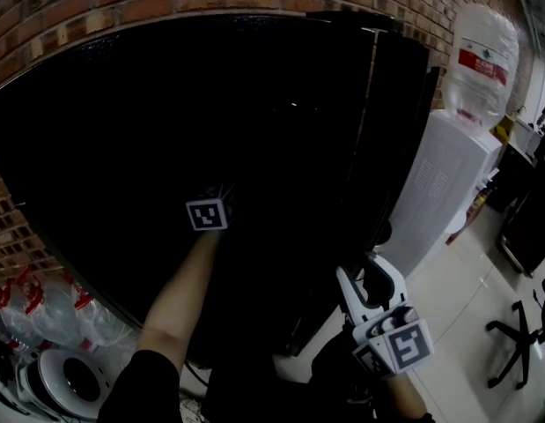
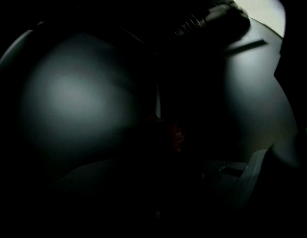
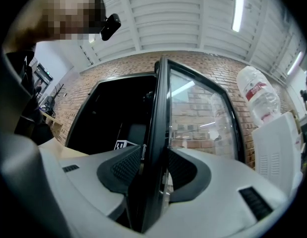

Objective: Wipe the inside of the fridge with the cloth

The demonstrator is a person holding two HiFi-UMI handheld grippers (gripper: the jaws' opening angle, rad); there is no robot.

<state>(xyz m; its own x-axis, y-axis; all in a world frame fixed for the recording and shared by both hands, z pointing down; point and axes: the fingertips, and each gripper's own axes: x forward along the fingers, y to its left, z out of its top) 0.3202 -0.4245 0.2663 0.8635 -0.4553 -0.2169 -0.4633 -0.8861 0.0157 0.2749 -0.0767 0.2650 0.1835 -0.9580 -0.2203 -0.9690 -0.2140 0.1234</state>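
Fingers of the left gripper (image 1: pixel 217 201), closed on what looks like a reddish cloth (image 2: pixel 172 133), sit inside the fridge (image 1: pixel 122 130) facing its wall; the right gripper (image 3: pixel 155 158) clamps the door (image 3: pixel 161 103).

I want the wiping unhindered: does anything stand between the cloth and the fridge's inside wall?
Nothing visible does. The right gripper clamps the edge of the door and holds it open. The left gripper, shut on what looks like the cloth, is inside the fridge, facing a bare wall.
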